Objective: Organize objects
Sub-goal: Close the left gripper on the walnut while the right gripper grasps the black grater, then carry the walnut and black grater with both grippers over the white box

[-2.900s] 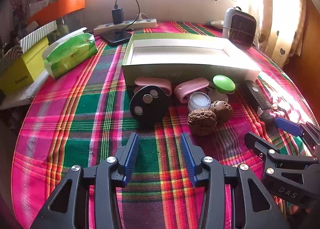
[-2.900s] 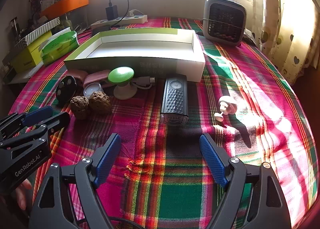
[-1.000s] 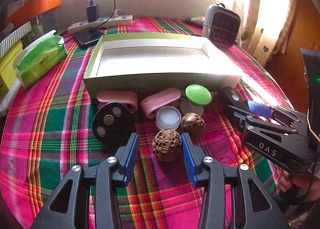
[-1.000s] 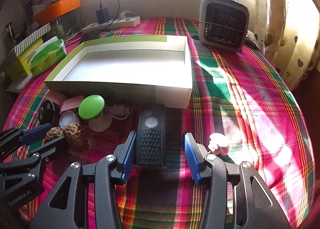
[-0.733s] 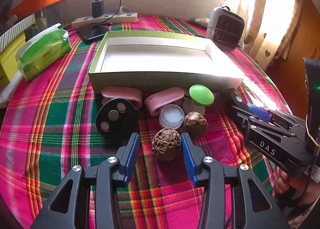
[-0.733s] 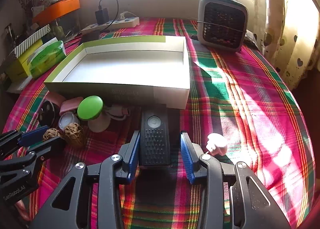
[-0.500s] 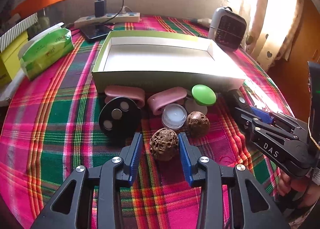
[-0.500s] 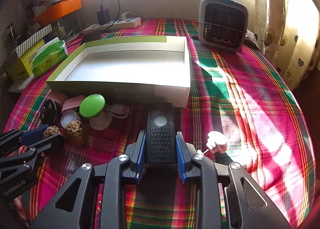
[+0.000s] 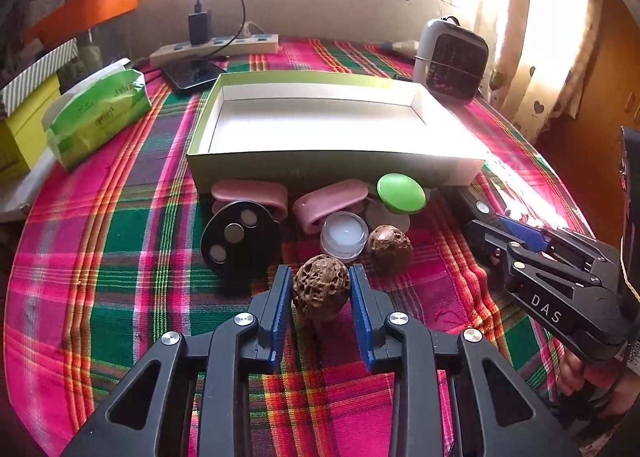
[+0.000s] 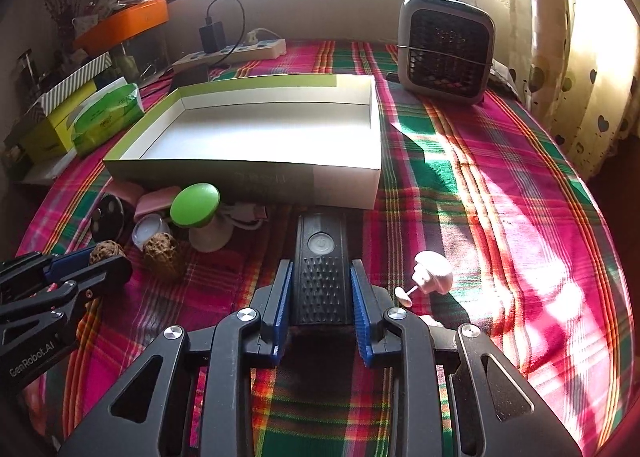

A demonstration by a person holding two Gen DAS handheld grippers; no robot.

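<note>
My left gripper (image 9: 319,281) is shut on a rough brown walnut (image 9: 320,289) that rests on the plaid cloth. A second walnut (image 9: 390,249), a small clear jar (image 9: 344,235), a black disc (image 9: 240,237), two pink cases (image 9: 250,193) and a green-capped mushroom lamp (image 9: 401,193) lie in front of an empty shallow box (image 9: 332,169). My right gripper (image 10: 320,289) is shut on a black ribbed device with a power button (image 10: 320,269), just before the box (image 10: 256,177). A small white knob (image 10: 432,273) lies right of it.
A grey mini heater (image 10: 446,47) stands at the back right. A power strip with a charger (image 10: 232,51) and a phone lie behind the box. A green tissue pack (image 9: 96,117) and yellow boxes sit at the left. The table edge curves round at the right.
Both grippers moved forward from the near edge and closed: the left around the walnut, the right around the black device. Neither object has left the cloth.
</note>
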